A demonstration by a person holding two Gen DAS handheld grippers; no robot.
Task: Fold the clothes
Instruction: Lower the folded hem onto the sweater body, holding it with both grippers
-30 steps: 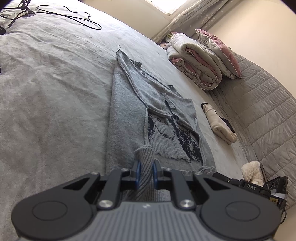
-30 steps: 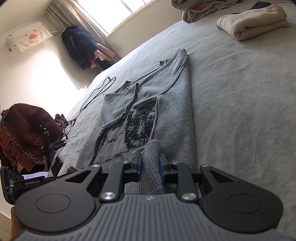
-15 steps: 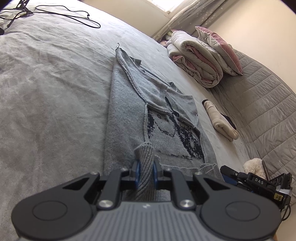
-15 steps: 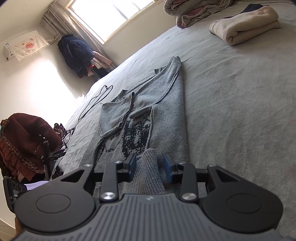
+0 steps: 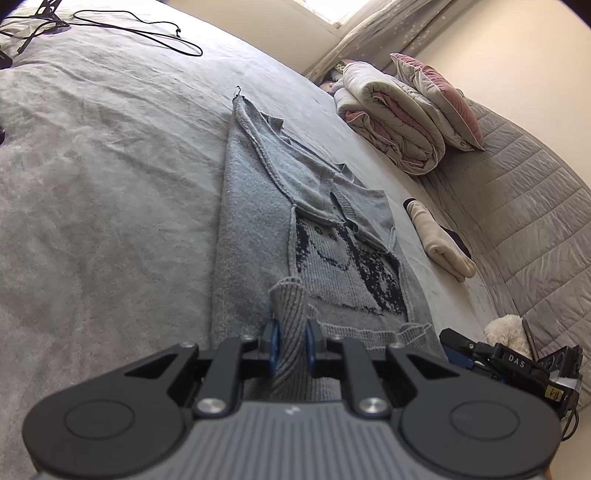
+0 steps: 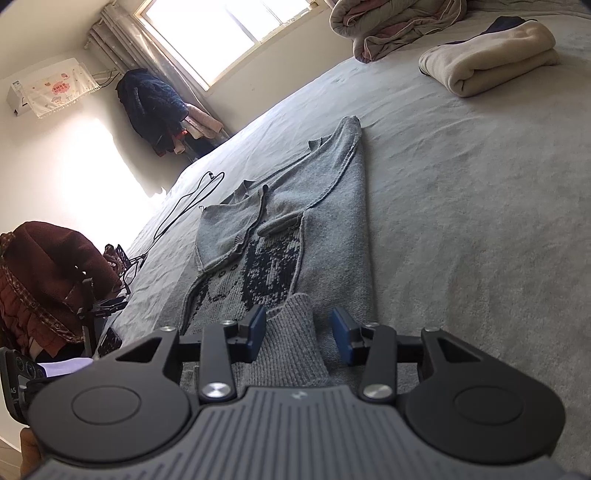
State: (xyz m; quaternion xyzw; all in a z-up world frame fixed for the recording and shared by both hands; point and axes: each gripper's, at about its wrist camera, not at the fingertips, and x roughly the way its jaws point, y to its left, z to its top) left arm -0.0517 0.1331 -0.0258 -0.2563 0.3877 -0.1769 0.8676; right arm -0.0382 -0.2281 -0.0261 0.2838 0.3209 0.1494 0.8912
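On the grey bed (image 5: 92,192), grey sweater (image 5: 255,229) lying flat lengthwise mid-bed, sleeves folded in, left gripper (image 5: 290,341) clamped on ribbed hem, right gripper (image 6: 299,334) jaws just opened, pads clear of hem between them.

Sunlit window (image 6: 229,33) brightens cream walls (image 6: 55,155) beside the grey bed (image 6: 480,206).
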